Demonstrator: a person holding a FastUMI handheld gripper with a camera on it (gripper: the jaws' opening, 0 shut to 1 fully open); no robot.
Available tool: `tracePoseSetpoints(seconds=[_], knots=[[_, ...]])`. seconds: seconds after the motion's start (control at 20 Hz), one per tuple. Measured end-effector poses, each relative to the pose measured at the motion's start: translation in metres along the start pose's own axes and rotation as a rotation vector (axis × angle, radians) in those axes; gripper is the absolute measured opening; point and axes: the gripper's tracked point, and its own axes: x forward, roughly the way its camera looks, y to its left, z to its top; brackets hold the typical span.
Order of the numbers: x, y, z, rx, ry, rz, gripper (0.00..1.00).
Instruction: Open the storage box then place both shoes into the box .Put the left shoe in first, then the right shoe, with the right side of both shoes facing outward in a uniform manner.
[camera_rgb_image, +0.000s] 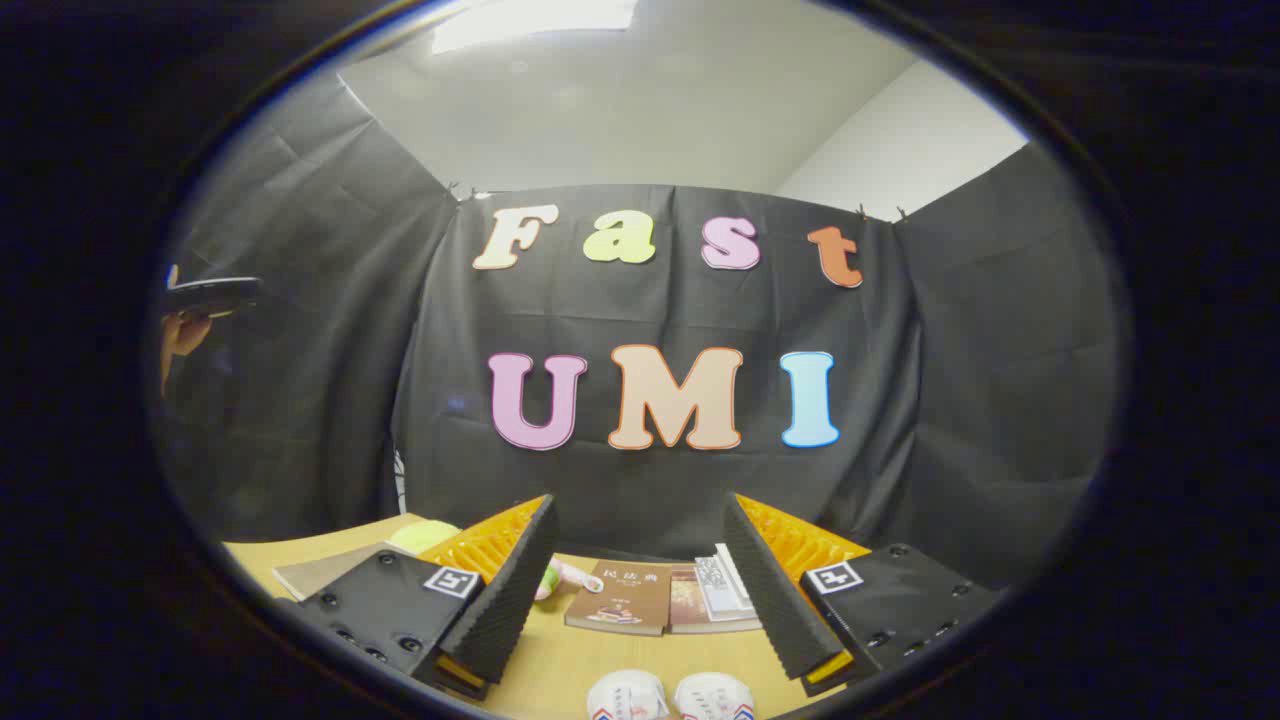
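the worktop (560, 665) carries books (620, 597) beyond the fingers and the two shoes (670, 697) just below and between them. the hand-held gripper (640, 580) hangs spread wide, pinching nothing. the task looks barely begun: no box lid is seen lifted yet, so the next move probably calls for finding and opening the box first.

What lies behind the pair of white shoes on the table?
Beyond the shoes, between the open gripper's fingers, lie two brown books and white booklets on the table. The right finger covers part of the booklets.
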Motion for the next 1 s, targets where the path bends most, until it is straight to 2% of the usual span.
tracePoseSetpoints(seconds=[1.0], knots=[[0.003, -0.009, 0.011, -0.019, -0.014, 0.0, 1.0]])
